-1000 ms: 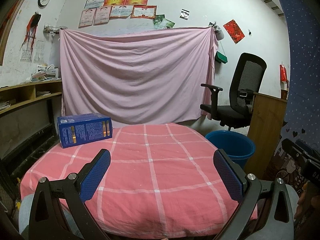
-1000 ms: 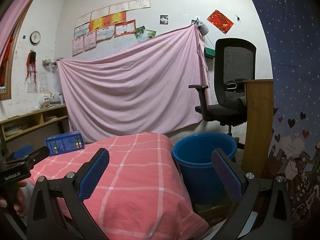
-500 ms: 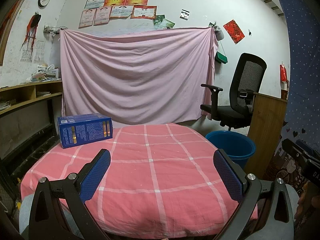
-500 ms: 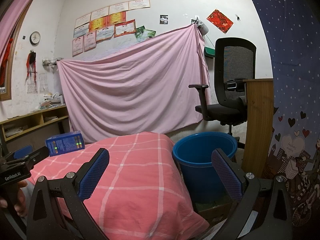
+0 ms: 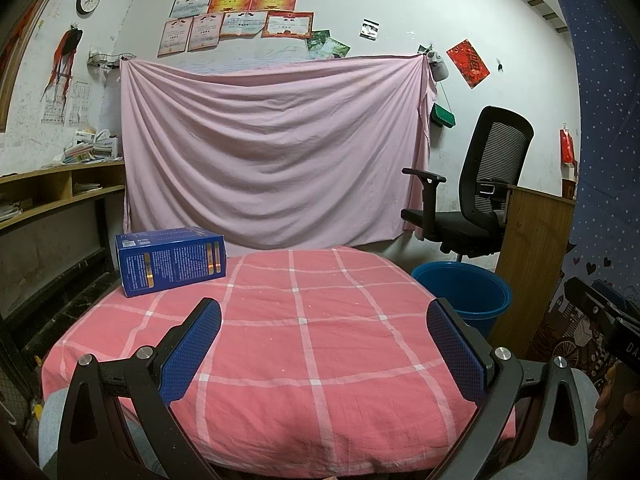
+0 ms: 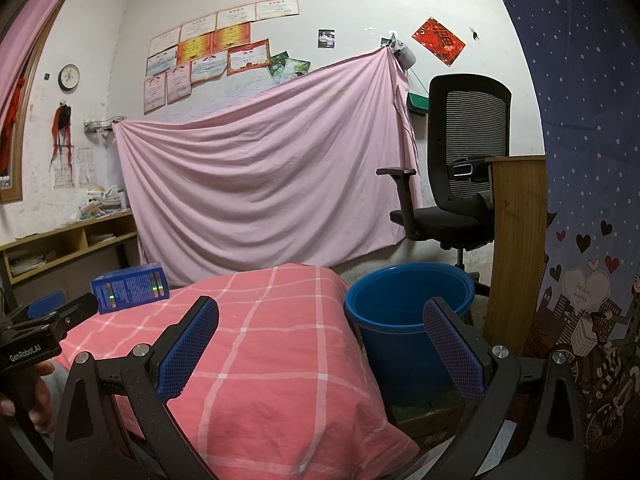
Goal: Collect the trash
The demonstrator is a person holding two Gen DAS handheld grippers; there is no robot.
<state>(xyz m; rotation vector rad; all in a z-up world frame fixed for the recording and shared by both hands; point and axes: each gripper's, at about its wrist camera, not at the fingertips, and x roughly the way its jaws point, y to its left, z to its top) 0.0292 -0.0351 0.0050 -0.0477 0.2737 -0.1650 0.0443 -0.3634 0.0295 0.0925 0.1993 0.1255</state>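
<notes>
A blue cardboard box (image 5: pixel 171 261) lies at the far left corner of the table with the pink checked cloth (image 5: pixel 304 344); it also shows in the right wrist view (image 6: pixel 130 287). A blue plastic bucket (image 6: pixel 404 320) stands on the floor right of the table, also in the left wrist view (image 5: pixel 464 292). My left gripper (image 5: pixel 324 340) is open and empty over the near part of the table, well short of the box. My right gripper (image 6: pixel 320 340) is open and empty at the table's right edge, beside the bucket.
A black office chair (image 5: pixel 476 200) and a wooden cabinet (image 5: pixel 528 264) stand behind the bucket. A pink sheet (image 5: pixel 272 152) hangs on the back wall. Wooden shelves (image 5: pixel 48 196) run along the left. A cardboard piece (image 6: pixel 428 416) lies under the bucket.
Both grippers have shifted only slightly; the view barely differs. Nothing was taken hold of or let go.
</notes>
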